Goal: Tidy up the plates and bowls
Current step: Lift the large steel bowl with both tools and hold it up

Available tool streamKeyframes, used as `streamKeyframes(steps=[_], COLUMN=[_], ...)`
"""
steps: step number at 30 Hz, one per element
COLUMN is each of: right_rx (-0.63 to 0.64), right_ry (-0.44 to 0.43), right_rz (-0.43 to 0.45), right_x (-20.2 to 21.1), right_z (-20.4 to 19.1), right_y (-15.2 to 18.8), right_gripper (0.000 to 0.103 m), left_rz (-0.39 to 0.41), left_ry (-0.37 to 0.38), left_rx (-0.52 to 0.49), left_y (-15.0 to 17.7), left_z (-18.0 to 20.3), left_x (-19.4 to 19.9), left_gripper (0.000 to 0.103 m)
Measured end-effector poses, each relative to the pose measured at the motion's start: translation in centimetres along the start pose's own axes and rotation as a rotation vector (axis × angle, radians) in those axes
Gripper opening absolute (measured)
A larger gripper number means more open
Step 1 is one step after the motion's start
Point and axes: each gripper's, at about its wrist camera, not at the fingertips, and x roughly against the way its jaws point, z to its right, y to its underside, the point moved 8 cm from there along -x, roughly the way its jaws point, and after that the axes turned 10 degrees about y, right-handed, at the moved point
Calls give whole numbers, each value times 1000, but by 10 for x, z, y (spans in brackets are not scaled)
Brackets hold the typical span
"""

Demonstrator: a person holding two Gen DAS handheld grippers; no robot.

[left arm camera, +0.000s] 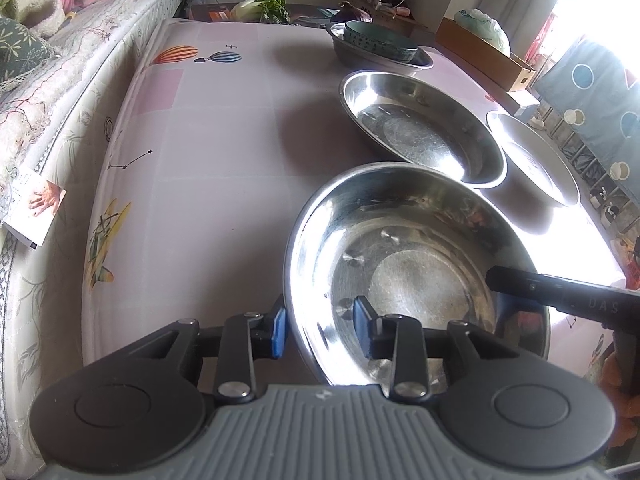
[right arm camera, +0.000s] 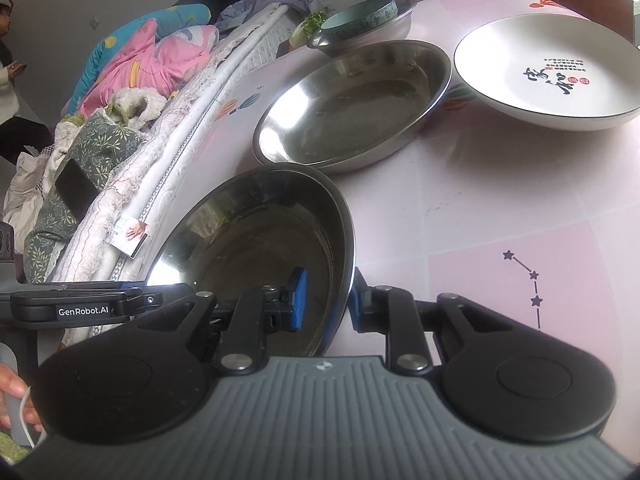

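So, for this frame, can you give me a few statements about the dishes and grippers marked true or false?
1. The right gripper has the rim of the near steel bowl between its fingers. True.
2. The white plate is stacked inside a steel bowl. False: it sits on the table on its own, beside the middle steel bowl.
3. A teal bowl sits inside the far steel bowl. True.
4. The left gripper is at the teal bowl. False: its fingers straddle the near steel bowl's rim.
5. The middle steel bowl holds food. False: it is empty.
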Motion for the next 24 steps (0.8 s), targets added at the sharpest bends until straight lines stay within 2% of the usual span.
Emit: streamKeyframes(steps=[11,18,24], right_rx=[50,58,78], right_ry=[44,62,71], right_rz=[35,27,33], right_x=[8,2,2], right_z=[-2,0,-2], right_y=[-4,-1,0], right_gripper=[21,21,21], left_rz=[-12,-18,-32], left_ry=[8,2,-29], left_rx=[-24,-36,-64], left_y=[2,1,0], left_z=[5,5,9], left_x=[-1,-3,-4], left_gripper=[33,34,34])
